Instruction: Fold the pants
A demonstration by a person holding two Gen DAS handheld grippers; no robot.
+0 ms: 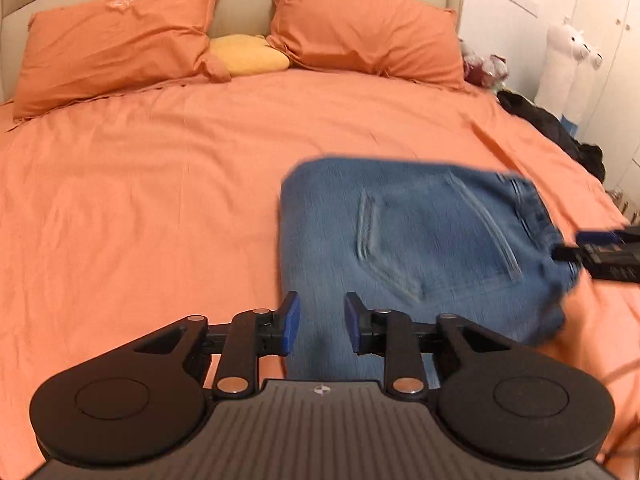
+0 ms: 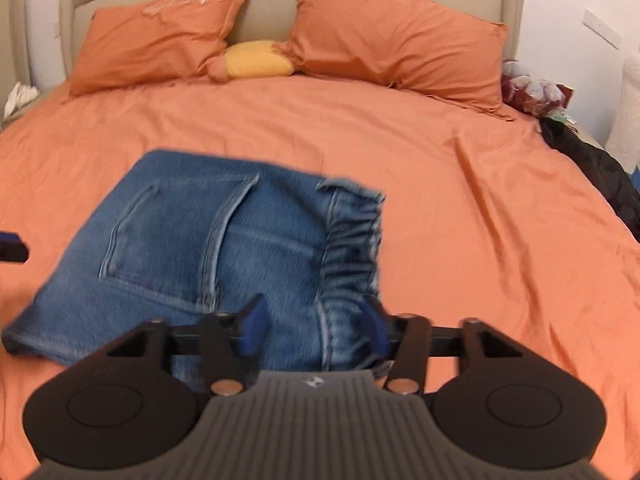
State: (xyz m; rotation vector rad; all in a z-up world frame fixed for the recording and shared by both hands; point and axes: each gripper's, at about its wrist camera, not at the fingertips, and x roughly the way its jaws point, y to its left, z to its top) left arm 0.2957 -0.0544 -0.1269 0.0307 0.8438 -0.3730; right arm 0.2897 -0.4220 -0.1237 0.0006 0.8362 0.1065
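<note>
Blue denim pants (image 2: pixel 208 248) lay folded on the orange bed (image 2: pixel 460 208), toward its foot edge and well short of the pillows (image 2: pixel 400 44) at the headboard. My left gripper (image 1: pixel 322 322) hung over the folded stack's near left corner with its jaws apart and nothing between them. My right gripper (image 2: pixel 316 330) stood with its jaws wide apart above the gathered waistband, gripping nothing.
</note>
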